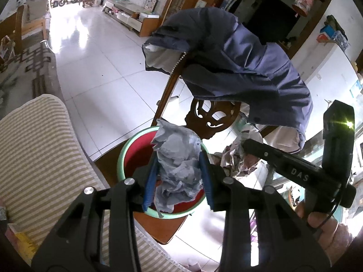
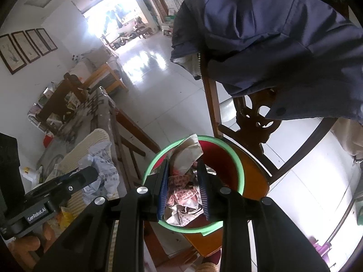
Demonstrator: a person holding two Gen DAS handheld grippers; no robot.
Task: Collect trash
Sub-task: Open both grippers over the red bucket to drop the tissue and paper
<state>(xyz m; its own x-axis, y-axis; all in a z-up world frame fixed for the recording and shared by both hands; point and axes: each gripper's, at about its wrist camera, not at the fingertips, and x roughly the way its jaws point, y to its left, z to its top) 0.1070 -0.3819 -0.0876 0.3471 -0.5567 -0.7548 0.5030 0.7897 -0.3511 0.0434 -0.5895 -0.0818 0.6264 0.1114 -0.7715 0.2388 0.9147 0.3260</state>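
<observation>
Left wrist view: left gripper [image 1: 178, 176] pinching a crumpled grey paper wad [image 1: 178, 170] between blue pads, hovering above the red bin [image 1: 136, 158] with the green rim, likely for dropping in. Bin sitting on a wooden chair [image 1: 213, 117] draped with a blue jacket [image 1: 238, 63].

Right wrist view: right gripper [image 2: 182, 188] clamped on a printed pinkish paper ball [image 2: 183, 195], poised over the same bin [image 2: 226, 165], apparently ready for release too.

- Left gripper [image 1: 179, 176] points steeply downward, pads pressing a crumpled wad between them.
- Right gripper [image 2: 183, 190] points steeply downward, nearly closed on crumpled paper.
</observation>
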